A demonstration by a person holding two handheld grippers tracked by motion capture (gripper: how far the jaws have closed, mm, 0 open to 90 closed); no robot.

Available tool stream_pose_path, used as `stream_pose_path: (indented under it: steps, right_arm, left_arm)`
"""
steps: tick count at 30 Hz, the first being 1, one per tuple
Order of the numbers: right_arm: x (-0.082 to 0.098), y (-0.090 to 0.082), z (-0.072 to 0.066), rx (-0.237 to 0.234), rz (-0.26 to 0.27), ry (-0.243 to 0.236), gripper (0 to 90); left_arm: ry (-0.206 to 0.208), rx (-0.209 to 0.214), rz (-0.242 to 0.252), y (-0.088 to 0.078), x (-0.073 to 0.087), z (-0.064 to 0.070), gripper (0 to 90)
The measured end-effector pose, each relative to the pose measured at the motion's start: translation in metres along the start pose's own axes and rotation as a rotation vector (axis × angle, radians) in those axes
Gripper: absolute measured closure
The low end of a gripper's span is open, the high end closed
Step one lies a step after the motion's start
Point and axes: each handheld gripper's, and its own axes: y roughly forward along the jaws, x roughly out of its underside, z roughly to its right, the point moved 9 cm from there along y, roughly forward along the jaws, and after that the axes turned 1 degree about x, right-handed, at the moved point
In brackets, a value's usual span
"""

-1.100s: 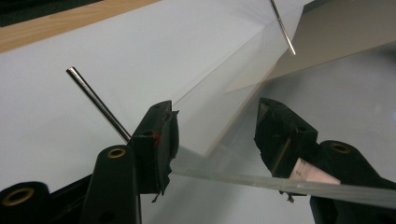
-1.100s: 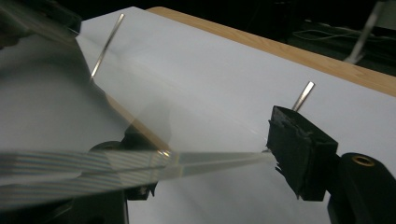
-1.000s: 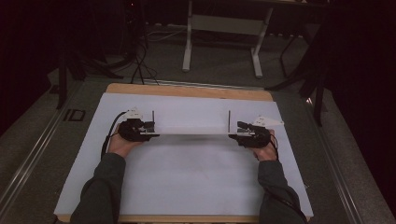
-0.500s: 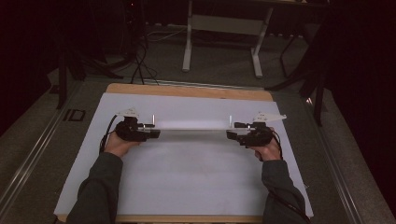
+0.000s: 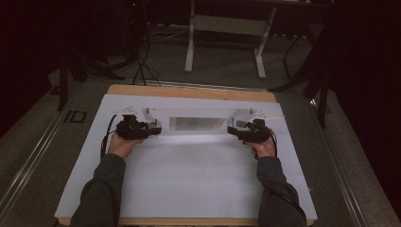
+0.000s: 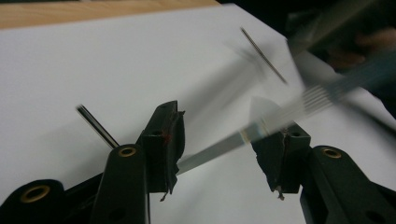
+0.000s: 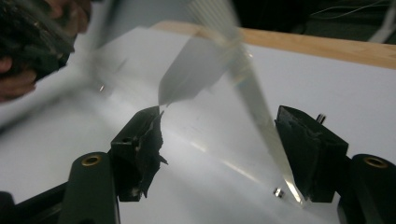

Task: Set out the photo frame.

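Two grippers flank a clear, glinting panel (image 5: 197,124).

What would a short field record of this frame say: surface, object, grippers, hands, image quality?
surface: wooden table covered by a white sheet
object: thin see-through panel, spanning between the two grippers
left gripper: jaws apart, panel edge running across the gap
right gripper: jaws apart, panel edge crossing the gap near one jaw
hands: left hand and right hand, one on each gripper, dark sleeves
image quality: panel blurred in both gripper views; whether it is clear of the sheet cannot be told
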Motion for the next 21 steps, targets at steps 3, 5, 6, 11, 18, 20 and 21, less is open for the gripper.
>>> stream_pose_path:
  steps: [3, 5, 6, 11, 18, 20, 21]
  right_arm:
    - [-0.003, 0.000, 0.001, 0.043, 0.006, 0.034, 32.5]
    - [-0.006, -0.003, 0.002, 0.069, 0.001, 0.056, 34.6]
    - [-0.006, -0.003, 0.002, 0.069, 0.001, 0.056, 34.6]
    - [-0.011, -0.012, -0.007, 0.100, -0.004, 0.054, 36.9]
    - [-0.013, -0.026, -0.013, 0.130, 0.020, 0.124, 49.9]
    - [-0.013, -0.026, -0.013, 0.130, 0.020, 0.124, 49.9]
    - [-0.011, -0.028, -0.017, 0.126, 0.024, 0.112, 48.7]
  left_arm:
    - [-0.015, -0.020, 0.010, 0.001, -0.002, -0.002, 51.6]
    - [-0.027, -0.027, 0.011, 0.001, -0.003, -0.002, 51.9]
    - [-0.027, -0.027, 0.011, 0.001, -0.003, -0.002, 51.9]
    - [-0.030, -0.043, 0.011, 0.000, -0.004, -0.001, 51.6]
    - [-0.081, -0.042, 0.018, -0.003, -0.002, -0.001, 55.9]
    - [-0.083, -0.038, 0.019, -0.003, -0.001, 0.000, 55.5]
    - [-0.081, -0.036, 0.022, -0.005, 0.001, 0.003, 55.5]
